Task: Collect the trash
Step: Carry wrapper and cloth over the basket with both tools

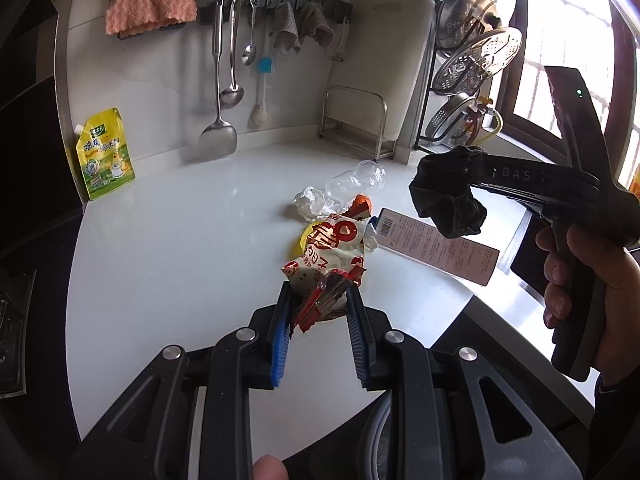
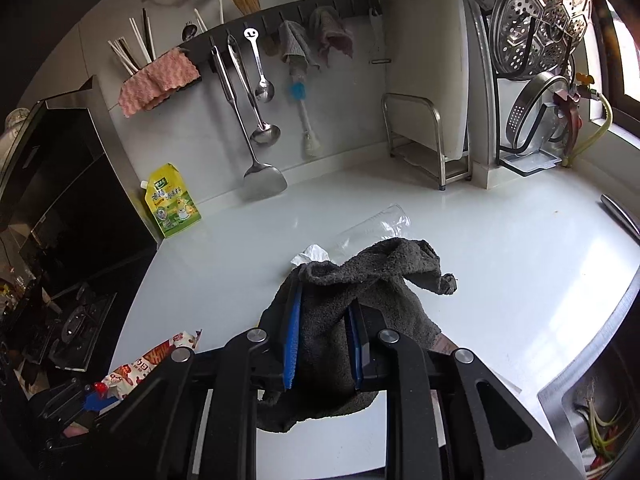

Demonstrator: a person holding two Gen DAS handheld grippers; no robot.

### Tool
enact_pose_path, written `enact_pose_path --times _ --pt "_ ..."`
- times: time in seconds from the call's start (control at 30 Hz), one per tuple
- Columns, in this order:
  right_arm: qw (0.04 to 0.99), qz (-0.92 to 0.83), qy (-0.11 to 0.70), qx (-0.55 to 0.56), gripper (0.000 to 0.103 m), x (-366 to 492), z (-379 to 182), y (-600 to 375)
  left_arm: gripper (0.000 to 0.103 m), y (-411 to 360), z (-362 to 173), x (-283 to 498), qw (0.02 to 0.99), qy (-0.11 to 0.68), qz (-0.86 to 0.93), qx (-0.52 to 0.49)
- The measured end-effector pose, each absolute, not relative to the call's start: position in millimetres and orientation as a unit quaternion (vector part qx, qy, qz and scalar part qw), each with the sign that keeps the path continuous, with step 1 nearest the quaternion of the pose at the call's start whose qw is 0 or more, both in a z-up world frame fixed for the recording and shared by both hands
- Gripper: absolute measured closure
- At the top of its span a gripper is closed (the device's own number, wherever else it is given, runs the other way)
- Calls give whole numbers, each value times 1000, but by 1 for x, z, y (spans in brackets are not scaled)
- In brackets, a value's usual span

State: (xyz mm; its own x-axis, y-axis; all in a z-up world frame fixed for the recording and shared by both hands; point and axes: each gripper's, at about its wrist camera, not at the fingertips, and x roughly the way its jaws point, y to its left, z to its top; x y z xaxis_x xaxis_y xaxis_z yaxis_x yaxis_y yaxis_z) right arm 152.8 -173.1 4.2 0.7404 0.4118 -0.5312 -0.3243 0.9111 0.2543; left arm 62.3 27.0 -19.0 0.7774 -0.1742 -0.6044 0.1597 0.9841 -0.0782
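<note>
Holding a crumpled red-and-white snack wrapper (image 1: 332,264) pinched in our left tool (image 1: 318,308) above the tabletop (image 1: 180,240), we clamp a dark grey rag (image 2: 360,292) in our right tool (image 2: 324,344), while crumpled tissue (image 1: 309,200) and clear plastic bottle (image 1: 356,180) lie ahead of both.

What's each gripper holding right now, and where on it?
Left gripper pinches the near torn end of the red-and-white snack wrapper. Right gripper clamps the bunched middle of the dark grey cloth.
</note>
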Motion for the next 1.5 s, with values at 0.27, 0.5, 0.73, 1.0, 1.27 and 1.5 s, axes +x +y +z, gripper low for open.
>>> enact_pose_path --times 0.27,0.5,0.73,1.0,1.27,1.5 --pt "929 216 292 68 83 73 -2 -178 77 20 -18 32 941 321 -104 -2" --pt "934 190 296 64 83 7 -25 -194 77 8 -20 1 938 323 -123 13" --pt "936 161 301 84 83 -43 -51 -211 77 -8 -27 -26 934 325 -144 28" --pt "940 134 297 99 83 -92 -66 -223 76 -21 -30 -55 931 323 -165 36" --pt "942 112 302 98 83 -115 -79 -229 76 -37 -41 -78 923 331 -190 44" --pt "940 96 310 106 83 -128 -94 -235 76 -50 -52 -84 916 342 -205 55"
